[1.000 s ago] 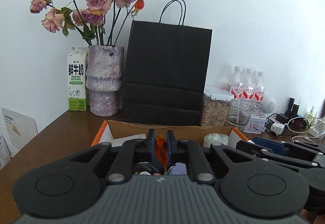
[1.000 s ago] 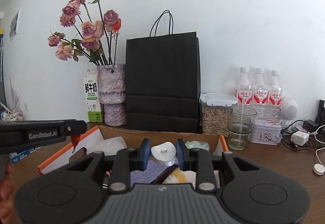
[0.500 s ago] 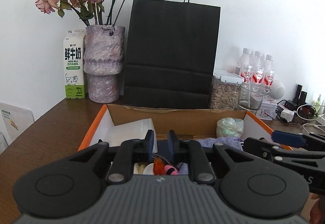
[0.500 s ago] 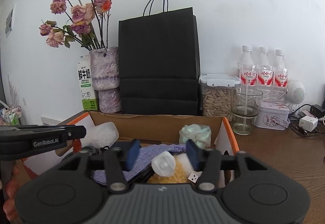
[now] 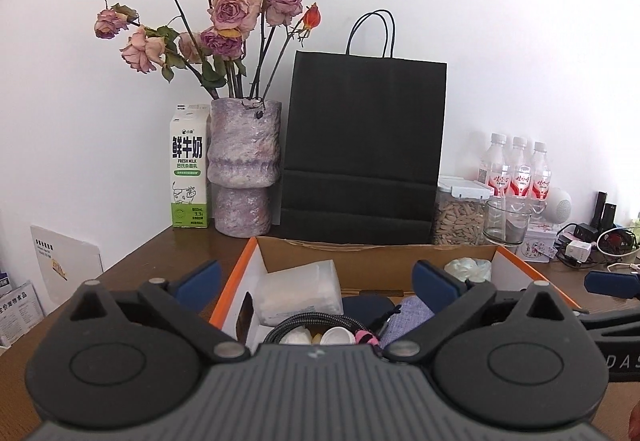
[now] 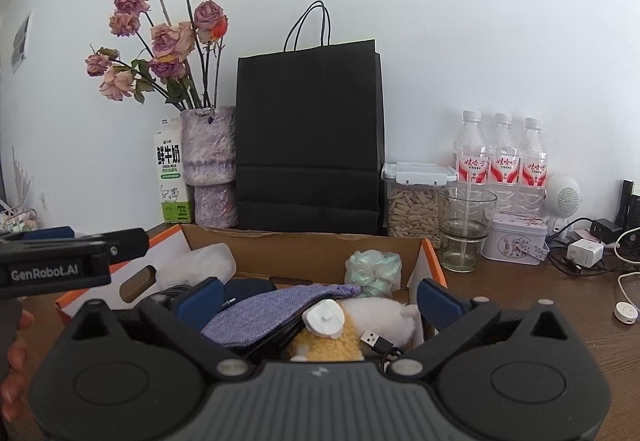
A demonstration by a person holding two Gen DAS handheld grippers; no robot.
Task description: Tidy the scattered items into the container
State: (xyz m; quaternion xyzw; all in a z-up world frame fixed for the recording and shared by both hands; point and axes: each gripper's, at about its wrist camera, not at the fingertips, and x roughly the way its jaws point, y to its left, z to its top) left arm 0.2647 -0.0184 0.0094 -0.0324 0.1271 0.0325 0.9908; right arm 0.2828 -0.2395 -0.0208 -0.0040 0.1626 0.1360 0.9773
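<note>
A: Above the cardboard box (image 6: 304, 245), both tongs — left gripper (image 5: 316, 277) and right gripper (image 6: 318, 295) — have just been opening; the jaws stand wide, nothing between them.

B: The white cap (image 6: 323, 319) lies on the plush toy (image 6: 332, 345) in the box — it may roll off if bumped.

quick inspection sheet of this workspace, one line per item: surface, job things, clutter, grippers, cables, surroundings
surface: brown wooden table, box on it.
job's things: orange-edged cardboard box holds purple cloth, plush toy, white cap, clear plastic tub, bagged wad.
clutter: glass, seed jar, three bottles, tin, milk carton, black bag.
grippers: left gripper and right gripper open, jaws just opened, gripping nothing.
cables: USB plug in box; charger leads far right.
surroundings: white wall; vase of dried roses.
</note>
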